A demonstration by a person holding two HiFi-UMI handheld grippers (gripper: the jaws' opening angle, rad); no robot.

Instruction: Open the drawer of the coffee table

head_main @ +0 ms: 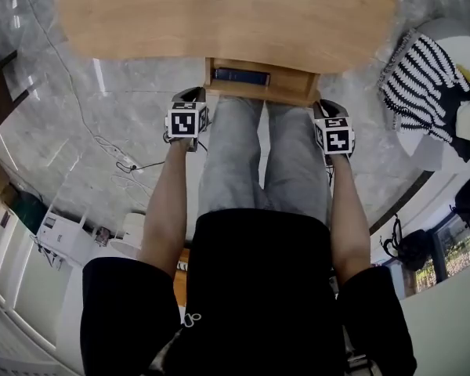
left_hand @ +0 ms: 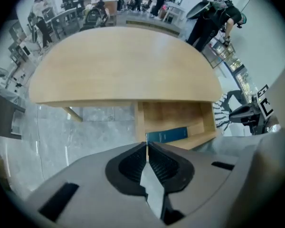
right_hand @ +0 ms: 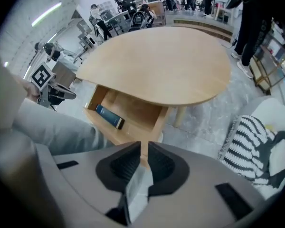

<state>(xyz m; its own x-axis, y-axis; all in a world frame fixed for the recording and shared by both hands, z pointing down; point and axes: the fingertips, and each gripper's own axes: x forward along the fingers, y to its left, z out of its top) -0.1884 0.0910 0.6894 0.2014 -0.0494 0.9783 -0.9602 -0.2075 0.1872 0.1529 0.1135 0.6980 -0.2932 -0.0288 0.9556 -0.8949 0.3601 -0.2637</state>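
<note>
The drawer [head_main: 258, 83] already stands pulled out from under the coffee table [head_main: 219, 14], at upper centre of the head view, with a blue book [head_main: 241, 75] lying inside, so the job looks done. That is probably why you hold both grippers clear of it, one beside each front corner above your knees. Your left gripper [head_main: 189, 96] has its jaws pressed together on nothing. Your right gripper [head_main: 327, 110] shows only a thin slit between its jaws and is also empty.
</note>
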